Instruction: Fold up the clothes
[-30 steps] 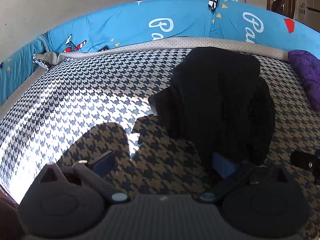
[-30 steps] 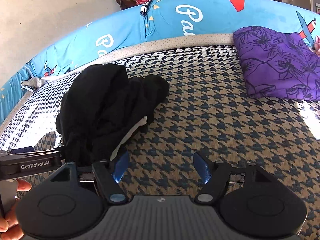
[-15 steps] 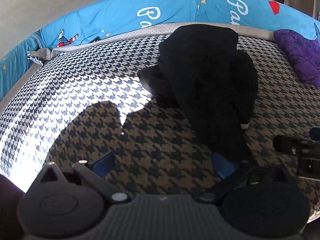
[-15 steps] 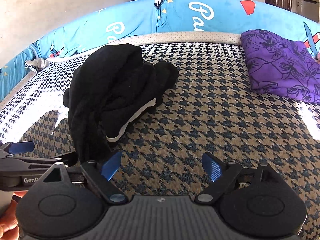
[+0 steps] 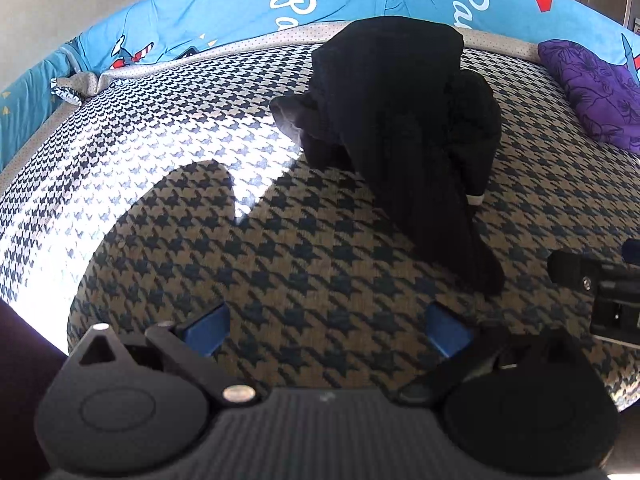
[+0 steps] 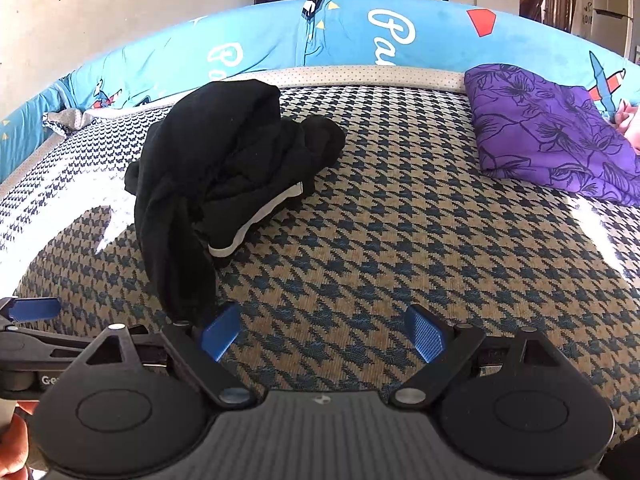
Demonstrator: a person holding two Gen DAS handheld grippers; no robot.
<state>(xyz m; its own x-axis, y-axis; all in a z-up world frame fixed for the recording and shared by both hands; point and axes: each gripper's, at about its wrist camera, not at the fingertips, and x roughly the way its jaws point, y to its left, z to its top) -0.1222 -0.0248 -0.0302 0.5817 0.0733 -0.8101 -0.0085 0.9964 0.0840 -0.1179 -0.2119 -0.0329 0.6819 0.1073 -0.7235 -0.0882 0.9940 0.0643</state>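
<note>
Right wrist view — black garment (image 6: 208,184) lengthwise toward the camera, both grippers' jaws spread, empty.

Left gripper (image 5: 328,330): black plastic body, ribbed centre, two round side discs, silver pivot screws.
Left fingertips (image 5: 207,328): flat blue pads on black linkage arms.
Right gripper (image 6: 322,332): same black build, small logo at 12 o'clock on the ribbed part.
Right fingertips (image 6: 425,338): ridged blue pads.
Marking: white "Ge…" lettering at 9 o'clock, right view.
</note>
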